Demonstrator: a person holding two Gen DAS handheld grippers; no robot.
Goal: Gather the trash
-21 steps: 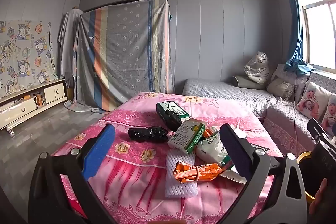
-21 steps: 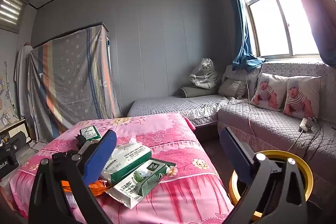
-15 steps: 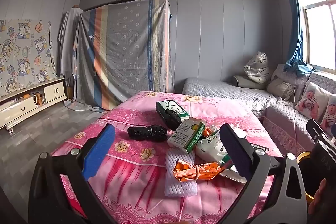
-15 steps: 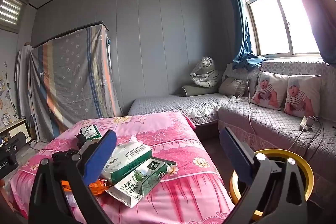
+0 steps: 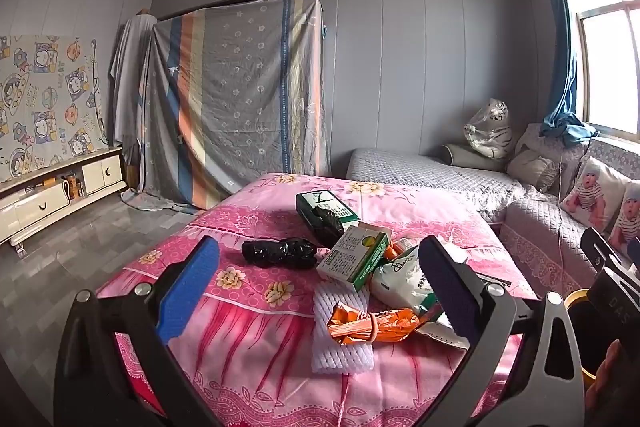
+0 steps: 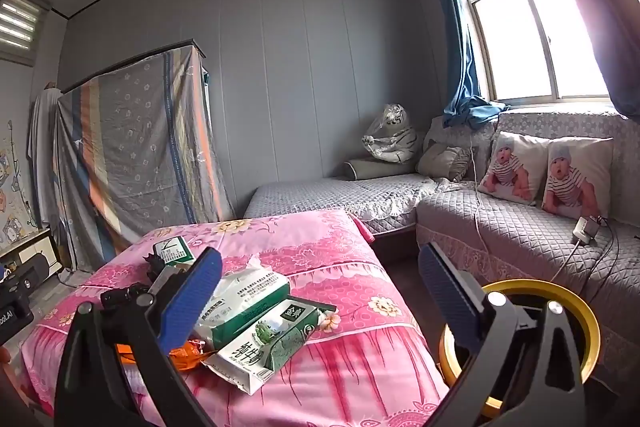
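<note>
On the pink floral tablecloth (image 5: 256,339), trash heaped toward the right: black crumpled bag (image 5: 279,253) far left, dark green carton (image 5: 325,213) behind it, green-and-white box (image 5: 354,255) leaning at centre, white foam net sleeve (image 5: 340,343) nearest with an orange wrapper (image 5: 370,323) across it, white plastic pouch (image 5: 402,281) to the right. Low before the table, left gripper (image 5: 318,291) spread fully wide with nothing between its blue pads, short of the pile. Further right, right gripper (image 6: 320,301) likewise wide apart and empty, tissue pack (image 6: 244,301) and milk pouch (image 6: 266,341) at the near table edge by its left finger, yellow-rimmed bin (image 6: 576,303) behind its right finger on the floor.
</note>
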